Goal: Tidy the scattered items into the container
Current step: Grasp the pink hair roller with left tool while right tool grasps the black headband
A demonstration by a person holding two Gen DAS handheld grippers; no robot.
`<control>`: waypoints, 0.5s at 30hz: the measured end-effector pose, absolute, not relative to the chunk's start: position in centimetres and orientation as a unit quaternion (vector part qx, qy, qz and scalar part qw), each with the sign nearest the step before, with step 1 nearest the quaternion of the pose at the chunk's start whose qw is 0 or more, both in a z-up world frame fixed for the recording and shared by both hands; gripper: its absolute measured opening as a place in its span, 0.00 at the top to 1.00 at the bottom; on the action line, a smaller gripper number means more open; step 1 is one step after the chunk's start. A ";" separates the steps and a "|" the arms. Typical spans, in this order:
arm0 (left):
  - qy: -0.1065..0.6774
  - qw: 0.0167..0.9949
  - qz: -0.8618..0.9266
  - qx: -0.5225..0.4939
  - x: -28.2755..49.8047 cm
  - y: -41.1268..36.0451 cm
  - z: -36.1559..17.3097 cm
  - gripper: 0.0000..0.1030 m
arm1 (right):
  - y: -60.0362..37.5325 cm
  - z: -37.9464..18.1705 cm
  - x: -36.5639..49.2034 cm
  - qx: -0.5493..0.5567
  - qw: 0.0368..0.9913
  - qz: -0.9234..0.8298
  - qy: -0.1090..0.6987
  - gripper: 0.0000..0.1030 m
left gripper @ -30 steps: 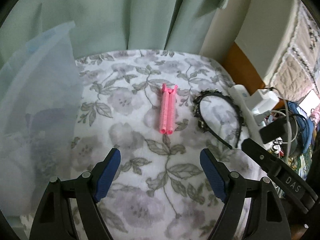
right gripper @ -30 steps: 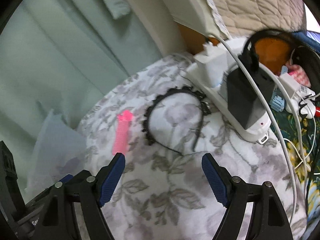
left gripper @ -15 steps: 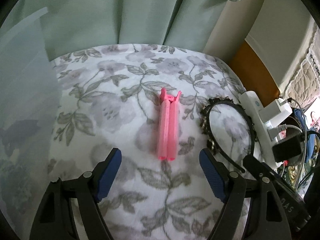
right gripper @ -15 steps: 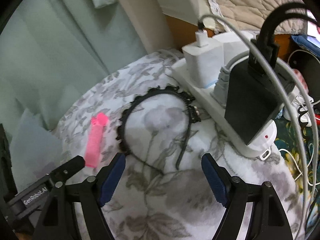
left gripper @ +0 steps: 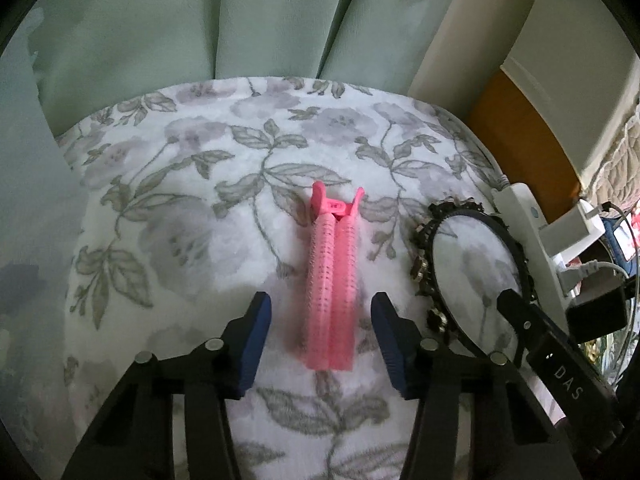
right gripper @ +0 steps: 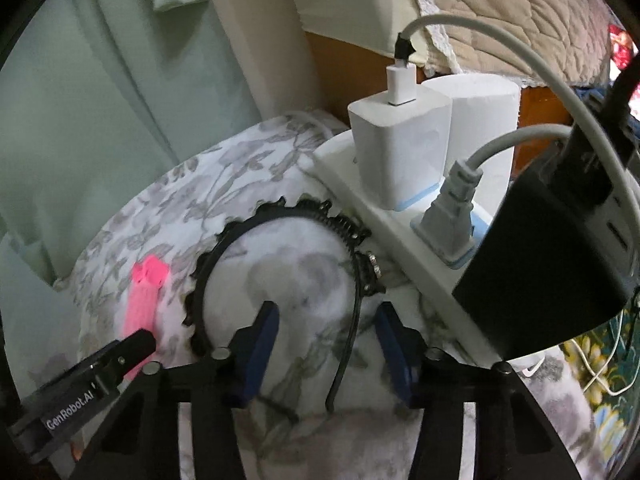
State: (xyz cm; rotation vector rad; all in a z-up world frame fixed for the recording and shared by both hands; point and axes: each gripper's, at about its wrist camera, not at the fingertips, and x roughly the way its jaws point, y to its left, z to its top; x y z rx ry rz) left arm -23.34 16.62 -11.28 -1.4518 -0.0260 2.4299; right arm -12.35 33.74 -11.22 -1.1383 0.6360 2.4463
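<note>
A pink hair-roller clip point(left gripper: 332, 280) lies lengthwise on the floral cloth point(left gripper: 200, 216); it also shows in the right wrist view point(right gripper: 143, 300). My left gripper point(left gripper: 320, 340) is open, its blue pads either side of the clip's near end without touching it. A black spiky headband point(right gripper: 280, 216) lies right of the clip and also shows in the left wrist view point(left gripper: 432, 248). My right gripper point(right gripper: 326, 344) is open, with the headband's right arm between its pads. A translucent container point(left gripper: 28, 216) stands at the left edge.
A white power strip point(right gripper: 384, 232) with white chargers point(right gripper: 396, 148) and a black adapter point(right gripper: 560, 256) lies along the cloth's right edge, close to the headband. Green curtains point(left gripper: 240, 20) hang behind. Cables point(right gripper: 600, 376) trail at the right.
Both grippers moved forward and down. The left now straddles the pink clip's near end and the right straddles the headband's arm. Both sets of jaws have narrowed.
</note>
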 end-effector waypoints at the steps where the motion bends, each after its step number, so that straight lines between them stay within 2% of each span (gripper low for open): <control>1: -0.010 0.154 0.848 -0.506 -23.4 16.6 -11.4 0.52 | 33.6 -11.2 -12.5 -0.402 0.186 0.869 0.220 0.51; 3: -0.011 0.154 0.850 -0.504 -23.7 16.5 -11.5 0.53 | 33.4 -11.2 -12.8 -0.400 0.192 0.870 0.212 0.52; 6: -0.006 0.154 0.852 -0.500 -24.0 16.8 -11.6 0.54 | 33.0 -11.2 -13.1 -0.396 0.205 0.872 0.200 0.59; 9: -0.003 0.152 0.855 -0.496 -24.2 17.0 -11.6 0.56 | 33.3 -11.3 -13.2 -0.393 0.210 0.875 0.191 0.62; 13: -0.013 0.158 0.855 -0.494 -24.1 16.9 -11.5 0.70 | 33.6 -11.4 -13.4 -0.392 0.216 0.875 0.184 0.73; 15: -0.013 0.160 0.855 -0.493 -23.9 17.0 -11.3 0.73 | 33.7 -11.3 -13.3 -0.391 0.219 0.874 0.189 0.79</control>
